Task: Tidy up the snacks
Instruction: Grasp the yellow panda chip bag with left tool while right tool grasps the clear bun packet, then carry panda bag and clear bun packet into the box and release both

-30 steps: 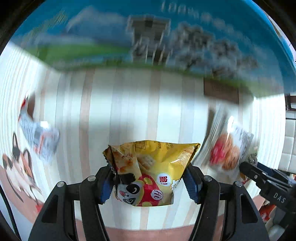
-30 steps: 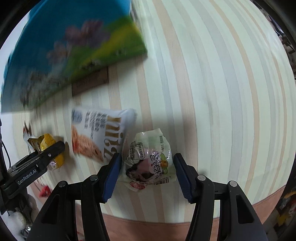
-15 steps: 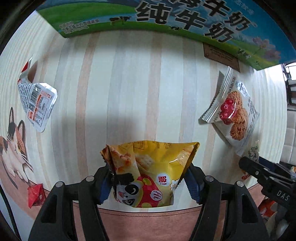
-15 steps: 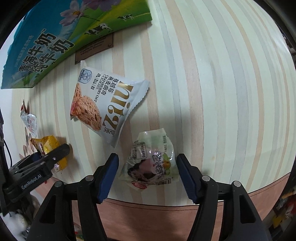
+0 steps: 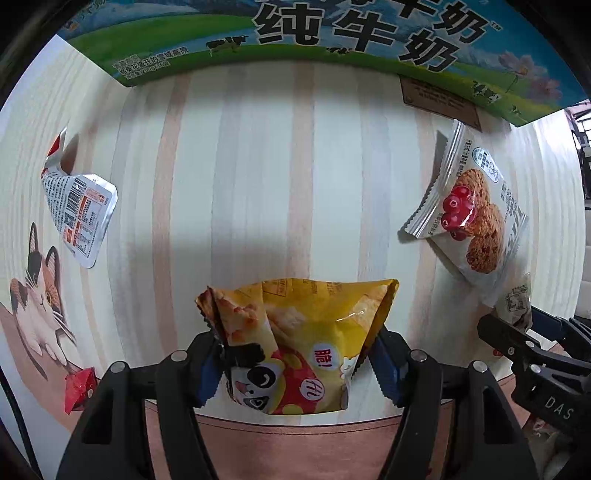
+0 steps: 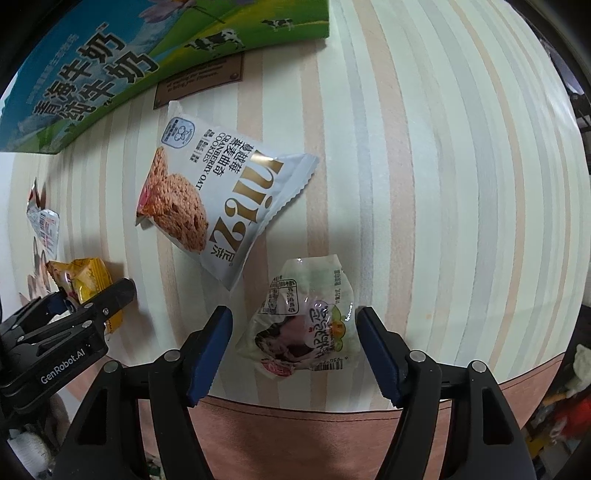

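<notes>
My left gripper is shut on a yellow chip bag with a panda, low over the striped table near its front edge. My right gripper is open, its jaws on either side of a clear wrapped snack that lies on the table without touching them. A white cranberry oat cookie bag lies flat just beyond it, and also shows in the left wrist view. The left gripper with the yellow bag shows at the left of the right wrist view.
A big milk carton box stands at the back of the table. A white sachet with a barcode lies at the left, a small red wrapper on the cat-print mat. The table's front edge runs below both grippers.
Both views have pulled back from the milk box toward the front edge. The right jaws have spread wider and let go of the clear snack. The left gripper still holds the yellow bag.
</notes>
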### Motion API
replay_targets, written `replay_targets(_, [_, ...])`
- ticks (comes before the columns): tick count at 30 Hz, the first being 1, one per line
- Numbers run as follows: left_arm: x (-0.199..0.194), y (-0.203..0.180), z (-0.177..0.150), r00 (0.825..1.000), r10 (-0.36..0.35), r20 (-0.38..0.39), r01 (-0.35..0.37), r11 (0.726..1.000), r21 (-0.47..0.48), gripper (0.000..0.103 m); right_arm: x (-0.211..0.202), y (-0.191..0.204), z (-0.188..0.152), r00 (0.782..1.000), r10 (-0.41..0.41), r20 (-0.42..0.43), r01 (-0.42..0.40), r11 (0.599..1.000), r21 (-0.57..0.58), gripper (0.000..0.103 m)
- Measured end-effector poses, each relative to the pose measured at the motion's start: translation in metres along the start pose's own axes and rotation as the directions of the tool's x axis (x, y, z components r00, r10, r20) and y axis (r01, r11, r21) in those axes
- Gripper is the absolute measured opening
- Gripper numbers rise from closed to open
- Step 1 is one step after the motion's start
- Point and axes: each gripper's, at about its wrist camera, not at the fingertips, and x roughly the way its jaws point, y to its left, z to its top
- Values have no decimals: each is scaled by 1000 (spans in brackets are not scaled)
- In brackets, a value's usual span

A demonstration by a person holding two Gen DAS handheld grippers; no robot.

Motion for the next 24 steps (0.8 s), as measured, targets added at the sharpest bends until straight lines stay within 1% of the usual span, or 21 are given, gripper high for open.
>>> replay_targets(4, [-3, -2, -6, 1000, 9, 14, -9, 1000, -4, 62, 1, 11, -9, 999, -38, 19, 38, 999, -23, 65])
replay_targets(5, [-4, -2, -7, 1000, 7, 14, -7, 1000, -5, 61, -3, 4, -14, 999, -32, 25, 33, 999, -27, 64])
replay_targets(8, [-6, -4, -15, 1000, 1, 16, 0, 1000, -9, 56, -4, 3, -19, 999, -16, 33, 17, 1000, -22, 63])
replay_targets(12, [-13, -3, -25, 1000, -17, 26, 17, 1000, -7, 56, -11, -2, -27, 999, 7, 37, -6, 1000, -19, 63])
replay_targets(16, [-29, -6, -38, 998, -42, 51, 42, 999, -7, 56, -29, 6, -43, 996, -1, 84, 6, 998, -59, 63])
replay_targets(19, [-50, -9, -51, 994, -62, 85, 62, 998, -1, 56, -45, 14, -55, 992, -5, 128, 16, 996, -86, 63])
replay_targets(24, [-85, -11, -65, 986, -90, 140, 90, 996, 11, 56, -79, 27, -78, 983, 20, 184, 3, 992, -125, 63])
